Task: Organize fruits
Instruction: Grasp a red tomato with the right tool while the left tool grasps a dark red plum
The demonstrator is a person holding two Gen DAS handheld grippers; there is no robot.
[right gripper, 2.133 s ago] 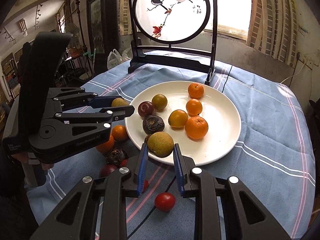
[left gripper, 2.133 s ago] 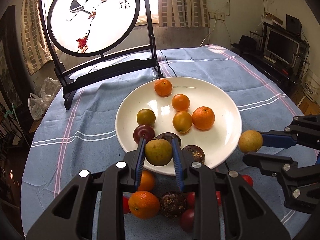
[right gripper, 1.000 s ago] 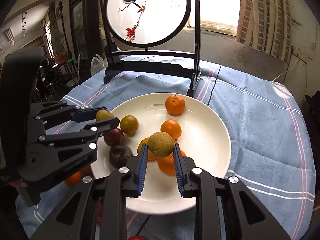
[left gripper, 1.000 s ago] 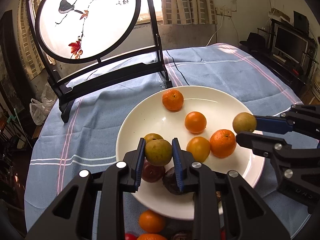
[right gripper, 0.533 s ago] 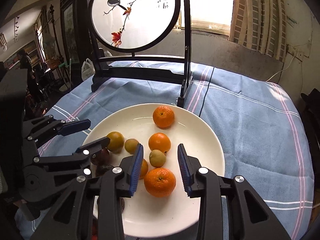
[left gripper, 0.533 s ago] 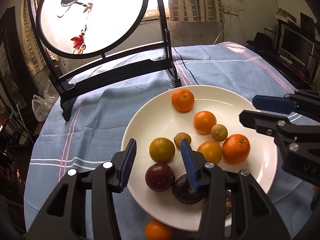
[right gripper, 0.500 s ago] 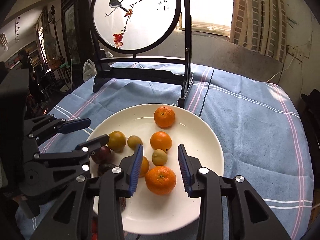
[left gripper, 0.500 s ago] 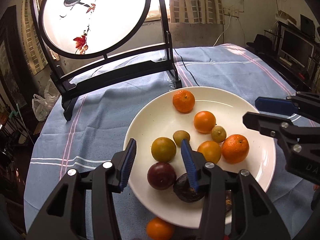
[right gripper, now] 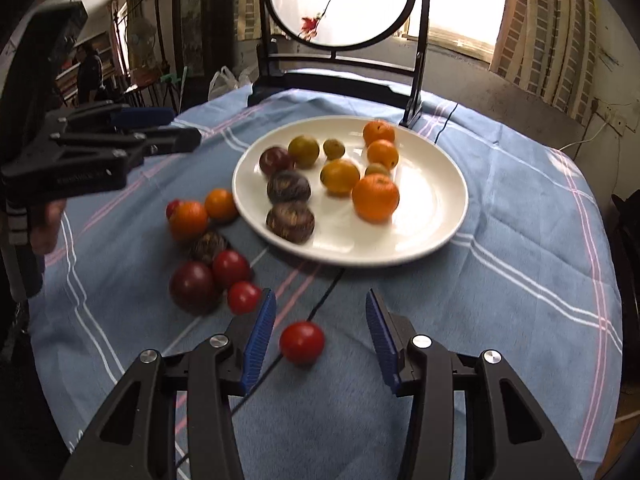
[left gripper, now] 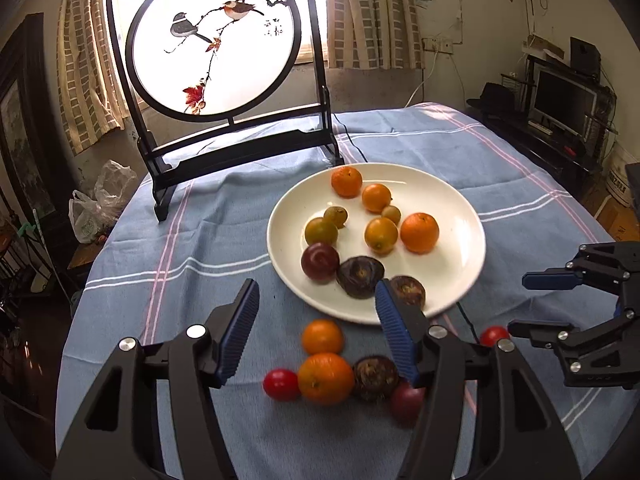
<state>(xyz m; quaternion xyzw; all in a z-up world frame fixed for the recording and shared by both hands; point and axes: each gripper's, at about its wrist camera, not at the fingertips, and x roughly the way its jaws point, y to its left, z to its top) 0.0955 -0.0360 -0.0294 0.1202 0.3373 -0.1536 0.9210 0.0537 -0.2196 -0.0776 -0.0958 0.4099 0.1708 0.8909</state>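
Both my grippers, left (left gripper: 316, 328) and right (right gripper: 316, 334), just opened, empty, near round white ceramic plate (left gripper: 452, 280) of fruit

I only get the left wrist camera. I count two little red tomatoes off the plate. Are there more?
Observer: Yes, the right wrist view shows four. A pair of tomatoes sits right beside the dark plum.
Operator: Is the right gripper grabbing one?
Observer: No. The right gripper has just been opening its jaws. A lone tomato lies on the cloth between its fingers, untouched.
Operator: Is anybody else there?
Observer: A person seems to stand far back in the room.
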